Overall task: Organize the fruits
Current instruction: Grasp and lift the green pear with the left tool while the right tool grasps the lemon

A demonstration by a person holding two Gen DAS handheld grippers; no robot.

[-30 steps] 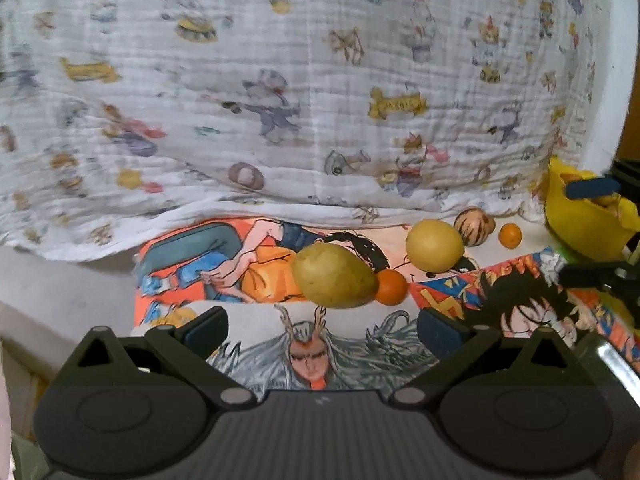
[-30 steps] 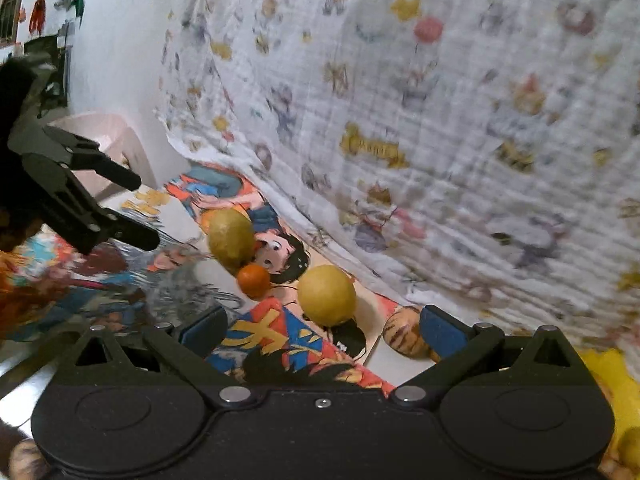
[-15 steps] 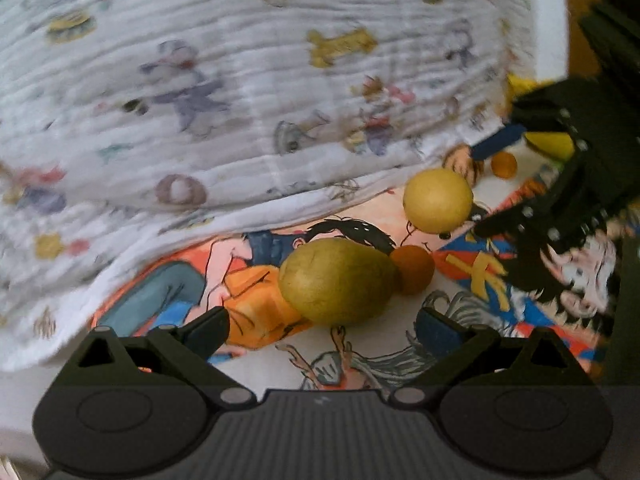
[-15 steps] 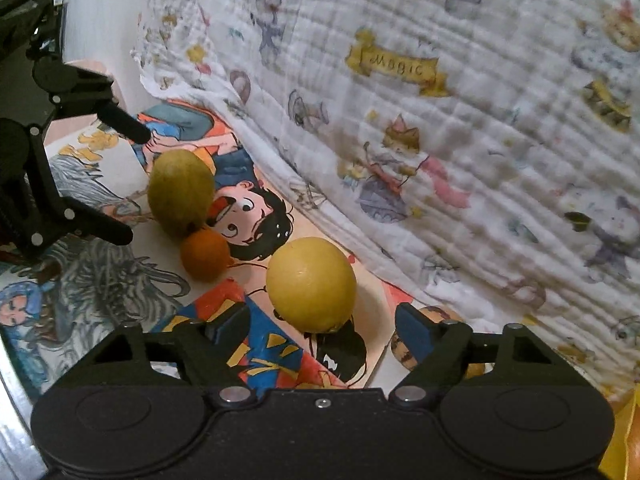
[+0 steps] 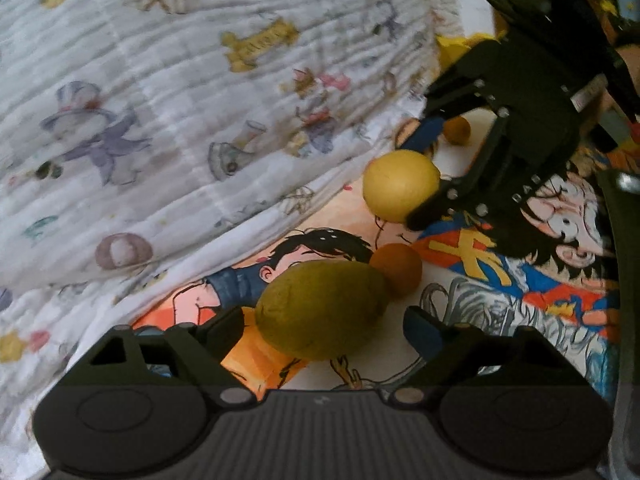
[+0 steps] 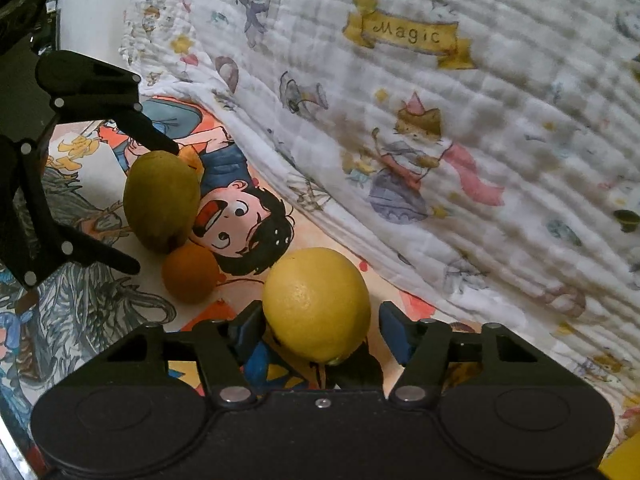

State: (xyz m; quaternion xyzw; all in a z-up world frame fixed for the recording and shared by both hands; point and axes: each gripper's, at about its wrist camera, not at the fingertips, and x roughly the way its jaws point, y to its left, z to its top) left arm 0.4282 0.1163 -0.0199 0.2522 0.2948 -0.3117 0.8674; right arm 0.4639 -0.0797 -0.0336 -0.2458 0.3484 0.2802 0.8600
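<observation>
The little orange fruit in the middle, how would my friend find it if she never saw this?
Look at the cartoon-printed mat in front of the white blanket. Three fruits lie there in a row: a green mango, a round yellow lemon, and the small orange fruit between them, touching the mango. It is the smallest of the three, and the only orange one.

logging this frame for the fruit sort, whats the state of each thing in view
left gripper: closing around the green fruit, pads not yet pressing
right gripper: closing around the yellow lemon, gap left on one side
green fruit: lying on the mat, touching the small orange
yellow lemon: resting on the mat
small orange: resting free on the mat
cartoon mat: flat
printed blanket: draped, rumpled
</observation>
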